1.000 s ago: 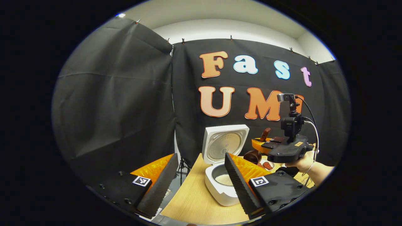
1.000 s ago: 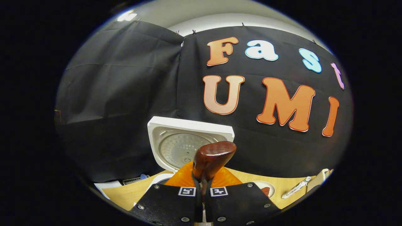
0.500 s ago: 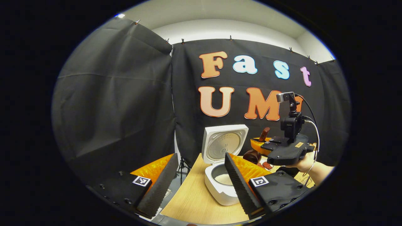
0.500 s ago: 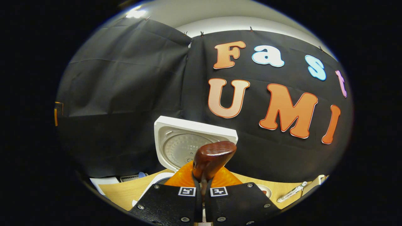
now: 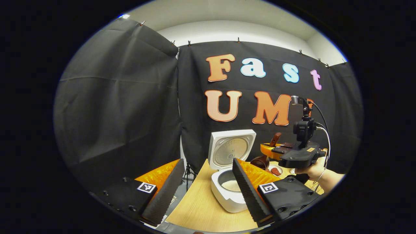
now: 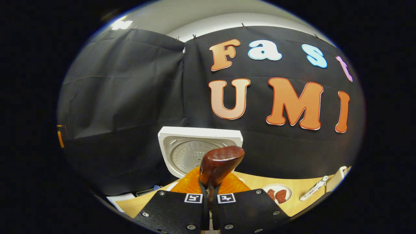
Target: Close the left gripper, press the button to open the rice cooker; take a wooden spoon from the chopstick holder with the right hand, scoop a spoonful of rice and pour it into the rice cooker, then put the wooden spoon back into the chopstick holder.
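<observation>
I can read no words or numbers on any object. Faint print sits on the inner plate of the cooker (image 6: 200, 152) lid, too small for me to make out. Square black-and-white code markers (image 5: 146, 187) stand on my left gripper (image 5: 208, 161), in front of the cooker. Two more sit on my right gripper (image 6: 209, 188), flanking the spoon (image 6: 221, 161) it clamps.

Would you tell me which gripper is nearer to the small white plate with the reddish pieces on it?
The right. The right gripper, shut on the wooden spoon, hangs just above the small plate. The left gripper sits farther back, near the open rice cooker.
</observation>
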